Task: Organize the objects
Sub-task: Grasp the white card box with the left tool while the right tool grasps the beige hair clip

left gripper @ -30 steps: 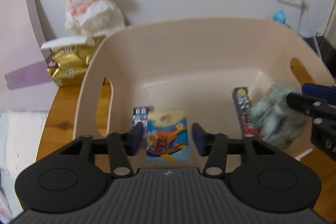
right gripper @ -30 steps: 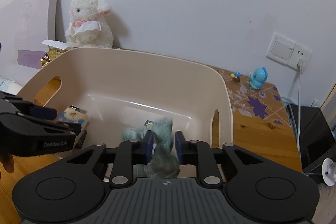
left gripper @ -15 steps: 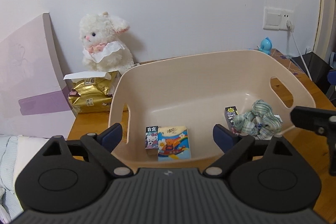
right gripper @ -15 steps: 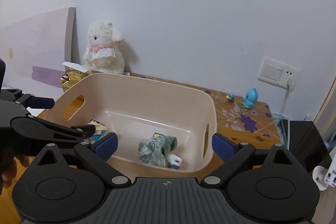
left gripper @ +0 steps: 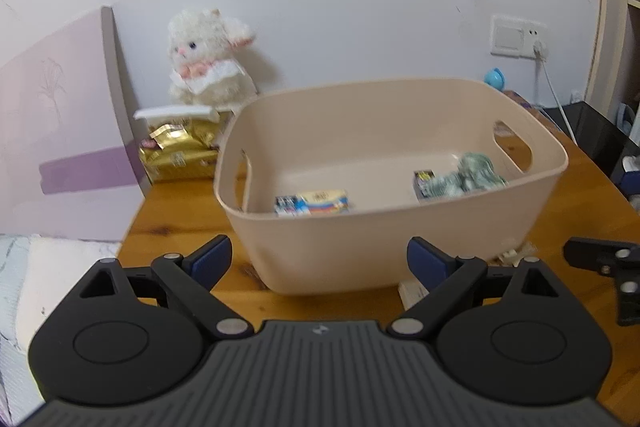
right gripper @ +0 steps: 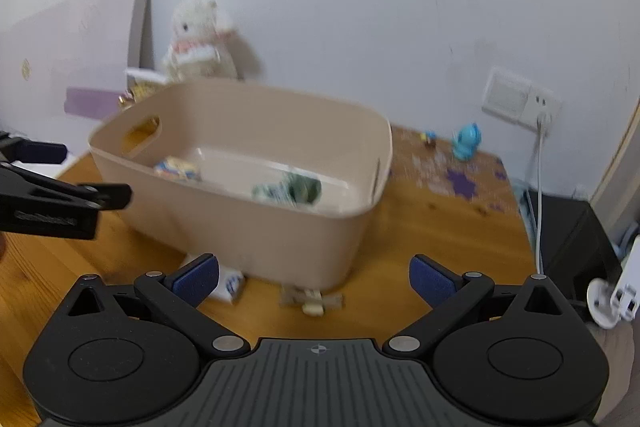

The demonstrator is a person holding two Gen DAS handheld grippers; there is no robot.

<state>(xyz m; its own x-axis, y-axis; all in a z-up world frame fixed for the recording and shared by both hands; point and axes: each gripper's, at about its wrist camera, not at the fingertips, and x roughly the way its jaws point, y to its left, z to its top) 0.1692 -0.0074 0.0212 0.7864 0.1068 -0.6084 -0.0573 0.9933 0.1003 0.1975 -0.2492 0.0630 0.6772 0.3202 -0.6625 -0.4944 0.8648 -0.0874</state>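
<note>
Both our grippers are wide open with nothing in them, in front of the bin.

The big bin (left gripper: 392, 227) sits on the table (right gripper: 432, 227). We think it is stiff and light, and its side holes look good to hold. Inside, the soft cloth (left gripper: 472, 177) lies at the right, touching a small box (left gripper: 423, 183). We would pinch it at its top. The flat pack (left gripper: 324, 202) lies at the left; it may be slippery. Our left gripper (left gripper: 319, 261) and right gripper (right gripper: 314, 277) stay low. Two little things (right gripper: 312, 299) wait outside, just beside the bin's near wall.
</note>
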